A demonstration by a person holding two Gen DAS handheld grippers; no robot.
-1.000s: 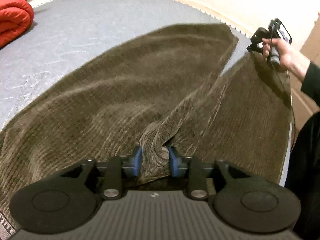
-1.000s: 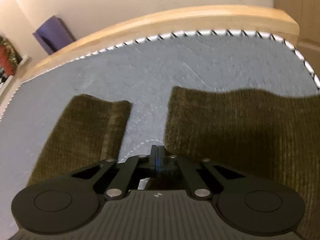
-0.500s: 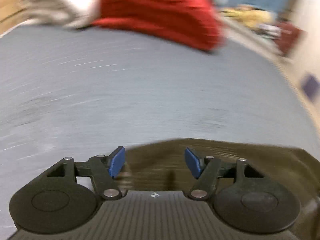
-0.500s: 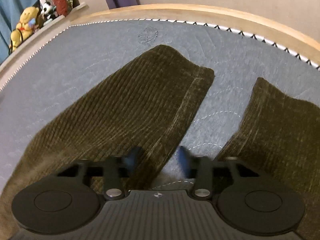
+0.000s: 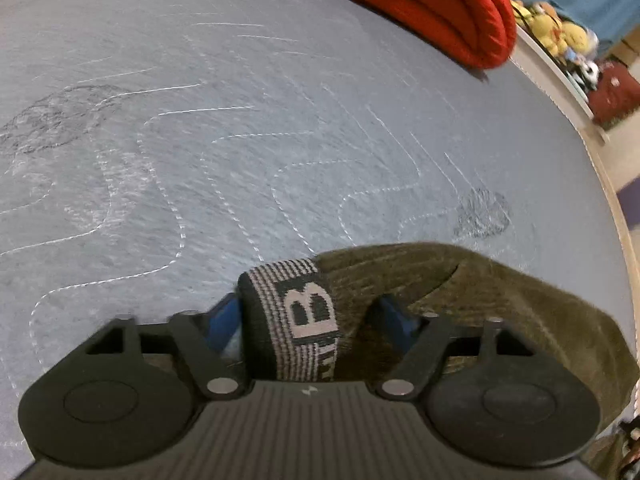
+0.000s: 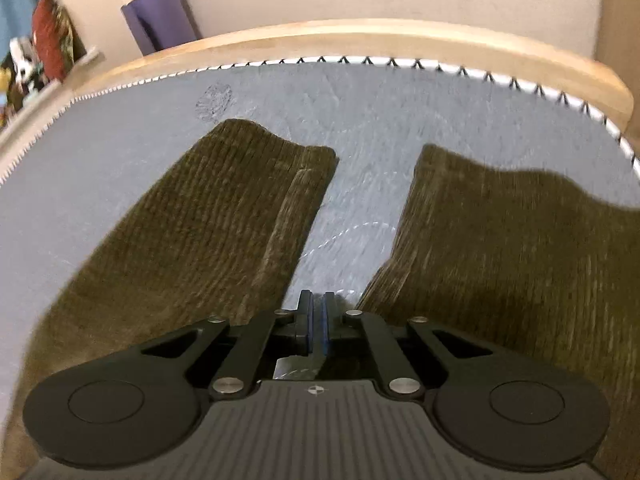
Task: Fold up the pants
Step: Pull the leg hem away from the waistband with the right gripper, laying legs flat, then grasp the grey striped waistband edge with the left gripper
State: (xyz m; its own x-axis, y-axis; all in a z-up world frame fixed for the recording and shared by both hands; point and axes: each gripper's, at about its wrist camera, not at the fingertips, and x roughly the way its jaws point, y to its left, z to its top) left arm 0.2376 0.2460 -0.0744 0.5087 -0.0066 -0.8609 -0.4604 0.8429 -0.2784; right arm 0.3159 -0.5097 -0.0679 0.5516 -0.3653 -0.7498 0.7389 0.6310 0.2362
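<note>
Olive corduroy pants lie flat on a grey mattress (image 6: 372, 120). In the right wrist view their two legs point away from me, the left leg (image 6: 224, 216) and the right leg (image 6: 500, 248), with a strip of mattress between them. My right gripper (image 6: 316, 320) is shut with nothing in it, above that strip near the crotch. In the left wrist view the pants' waist edge (image 5: 500, 300) shows, with a striped elastic waistband (image 5: 304, 312) turned up. My left gripper (image 5: 312, 320) straddles that waistband; its jaws are closing, and the pads stand apart from the cloth.
A red quilt (image 5: 420, 0) lies at the far side of the mattress. Plush toys (image 5: 560, 32) sit on a ledge beyond it. A wooden bed frame (image 6: 360, 36) rims the foot end, with a purple rolled mat (image 6: 160, 20) against the wall.
My left gripper let go of a bunch of cloth at the crotch, swung round and came to the waistband with jaws apart. My right gripper opened briefly over the left leg, then shut again.
</note>
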